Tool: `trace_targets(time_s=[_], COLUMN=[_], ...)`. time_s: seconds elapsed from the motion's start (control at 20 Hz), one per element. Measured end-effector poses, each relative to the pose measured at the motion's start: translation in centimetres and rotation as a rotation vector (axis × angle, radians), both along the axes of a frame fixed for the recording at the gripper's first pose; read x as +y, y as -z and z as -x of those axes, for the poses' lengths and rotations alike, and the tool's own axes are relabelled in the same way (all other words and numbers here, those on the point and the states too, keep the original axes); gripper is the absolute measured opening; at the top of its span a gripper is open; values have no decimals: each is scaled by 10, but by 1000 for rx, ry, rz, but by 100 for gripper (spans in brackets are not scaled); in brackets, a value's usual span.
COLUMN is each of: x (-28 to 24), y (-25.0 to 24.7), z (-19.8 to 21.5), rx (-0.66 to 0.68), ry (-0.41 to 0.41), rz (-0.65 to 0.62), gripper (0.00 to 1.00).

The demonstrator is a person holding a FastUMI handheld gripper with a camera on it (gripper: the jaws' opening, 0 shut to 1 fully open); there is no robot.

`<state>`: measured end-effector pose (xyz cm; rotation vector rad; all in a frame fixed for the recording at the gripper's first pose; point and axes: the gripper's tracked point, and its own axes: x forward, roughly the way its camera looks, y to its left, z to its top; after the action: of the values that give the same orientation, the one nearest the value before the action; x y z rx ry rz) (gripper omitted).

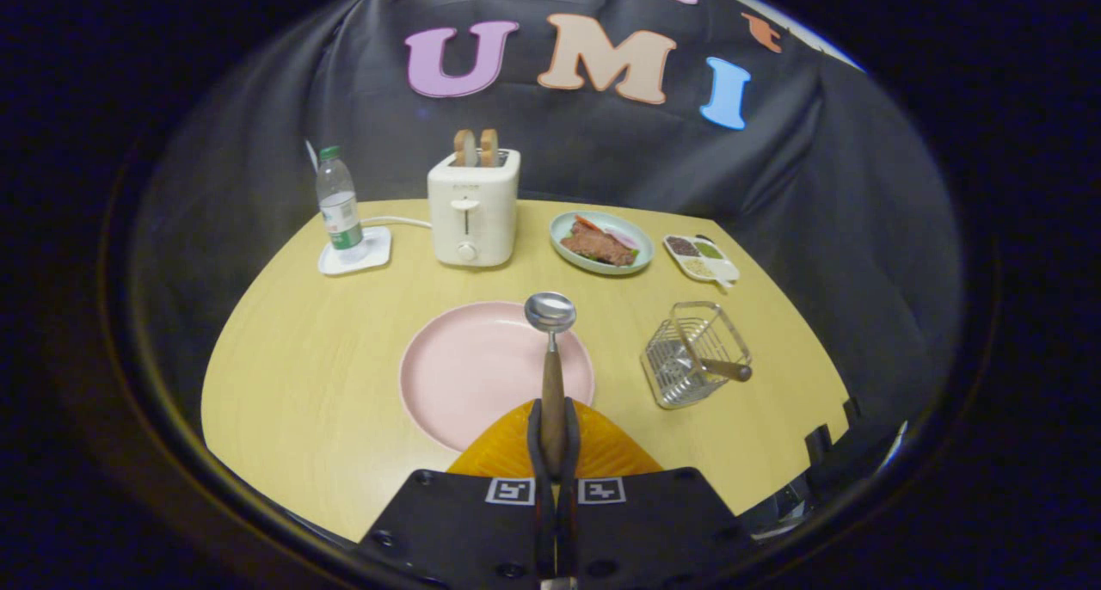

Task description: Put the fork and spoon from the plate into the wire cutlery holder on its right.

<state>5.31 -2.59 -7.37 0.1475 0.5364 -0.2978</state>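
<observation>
The spoon (551, 349) is clamped by its wooden handle between the tool's (553, 439) nearly closed fingers, above the plate (469, 371).

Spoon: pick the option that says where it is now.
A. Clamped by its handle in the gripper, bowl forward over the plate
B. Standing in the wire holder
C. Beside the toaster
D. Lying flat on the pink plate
A: the gripper is shut on the spoon handle, its bowl over the plate; the holder has another wooden-handled utensil in it.
</observation>
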Motion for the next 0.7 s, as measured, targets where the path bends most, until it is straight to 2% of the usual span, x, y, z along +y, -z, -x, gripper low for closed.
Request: trace_targets(time_s=[0.25,0.4,0.7], x=[-41,-56,-84], y=[-20,-20,-10], z=[-16,-24,-15], rx=[46,78,194], ry=[190,267,451], rz=[-82,-138,-276], gripper=[4,4,4])
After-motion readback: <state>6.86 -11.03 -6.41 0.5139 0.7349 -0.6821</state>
